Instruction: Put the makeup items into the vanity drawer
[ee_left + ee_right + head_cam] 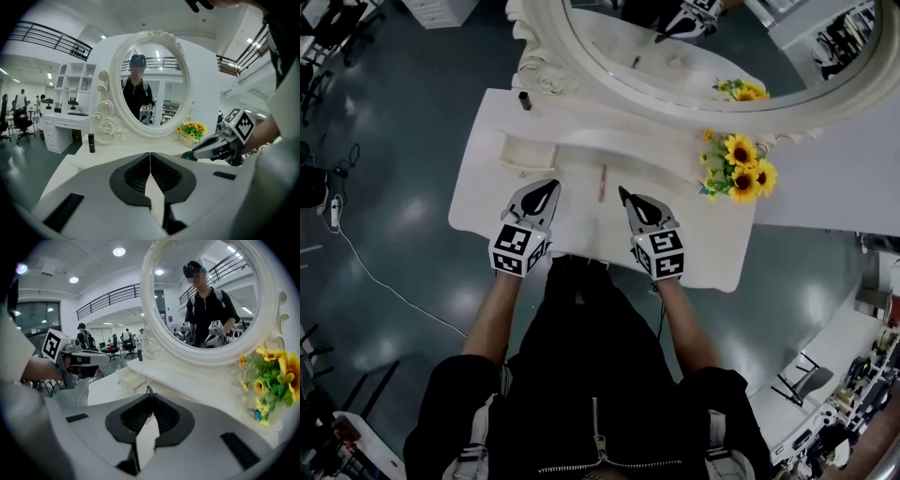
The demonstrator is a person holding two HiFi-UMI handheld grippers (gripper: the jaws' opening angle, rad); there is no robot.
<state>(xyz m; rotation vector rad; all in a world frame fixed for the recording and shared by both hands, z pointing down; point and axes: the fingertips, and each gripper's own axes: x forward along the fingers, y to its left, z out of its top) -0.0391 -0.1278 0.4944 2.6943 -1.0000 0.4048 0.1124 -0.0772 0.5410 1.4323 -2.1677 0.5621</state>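
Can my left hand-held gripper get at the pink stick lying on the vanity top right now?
Probably yes. The pink stick lies flat on bare vanity top, just right of the left hand-held gripper, with nothing covering it. The jaws are together and would need to open first.

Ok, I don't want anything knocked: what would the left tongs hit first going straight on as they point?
Probably the bare table top just ahead of the left tongs, beside the open drawer; beyond that, the raised shelf under the mirror. Depth is unclear.
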